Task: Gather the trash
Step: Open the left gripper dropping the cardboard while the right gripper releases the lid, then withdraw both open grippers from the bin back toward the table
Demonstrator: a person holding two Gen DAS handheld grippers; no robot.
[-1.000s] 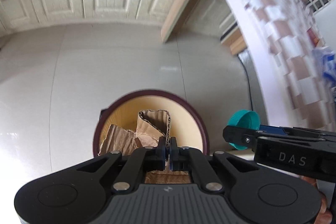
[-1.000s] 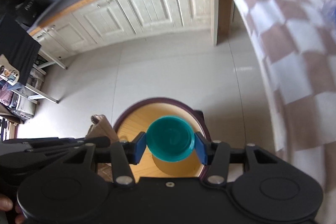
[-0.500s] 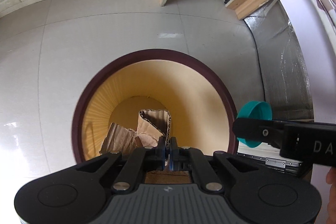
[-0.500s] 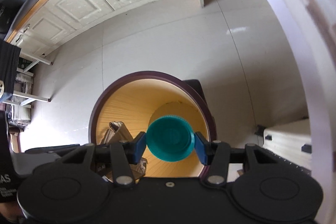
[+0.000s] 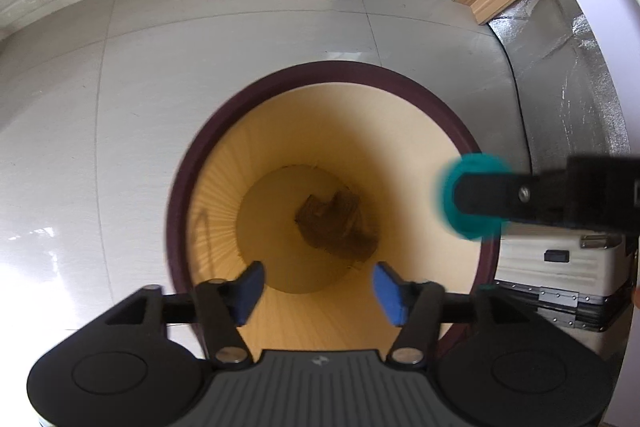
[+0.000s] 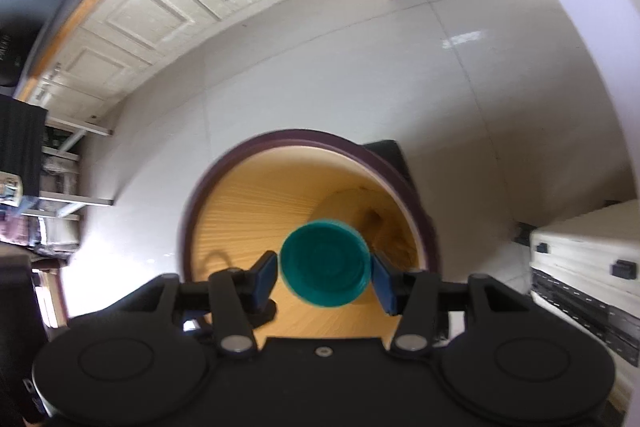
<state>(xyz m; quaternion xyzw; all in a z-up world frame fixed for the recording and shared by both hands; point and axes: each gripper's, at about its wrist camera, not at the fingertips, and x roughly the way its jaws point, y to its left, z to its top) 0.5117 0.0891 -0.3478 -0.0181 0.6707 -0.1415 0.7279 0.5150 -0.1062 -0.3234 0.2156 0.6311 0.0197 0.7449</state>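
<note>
left gripper (image 5: 318,291) jaws just spread, empty | right gripper (image 6: 324,277) just loosening around round teal cap (image 6: 325,264)

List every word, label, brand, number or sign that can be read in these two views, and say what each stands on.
No text can be read in either view.
Small pale mark on the body of the left gripper: a logo shape, no letters.
Side of the right gripper in the left wrist view: too blurred to show any lettering.
Pale marks on the dark thing at the left edge of the right wrist view: too blurred to read.
</note>
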